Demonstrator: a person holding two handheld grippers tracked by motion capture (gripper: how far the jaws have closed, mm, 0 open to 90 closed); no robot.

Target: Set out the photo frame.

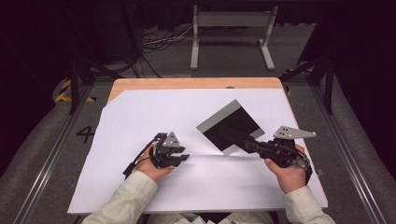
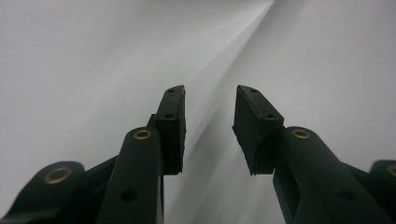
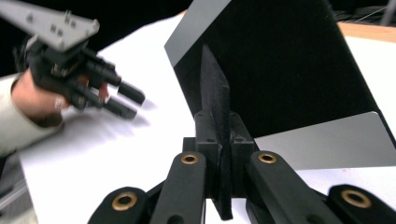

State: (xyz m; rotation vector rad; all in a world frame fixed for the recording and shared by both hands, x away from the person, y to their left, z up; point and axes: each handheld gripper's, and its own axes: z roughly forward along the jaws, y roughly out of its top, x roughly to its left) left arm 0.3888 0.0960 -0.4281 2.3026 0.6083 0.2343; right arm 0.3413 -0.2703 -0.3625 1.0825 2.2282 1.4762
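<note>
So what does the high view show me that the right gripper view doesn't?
High view: the grey stand behind the table and the number 4 marked on the floor. Right gripper view: close up, the right claw shut on a thin black sheet held on edge. Both: the open left claw, the white paper and the black-and-grey square.

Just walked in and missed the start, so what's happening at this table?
A person works with a gripper in each hand over a white sheet covering the table. The right gripper is shut on a thin black strip standing on edge, in front of a black and grey square sheet. The left gripper rests open over the white sheet, holding nothing.
</note>
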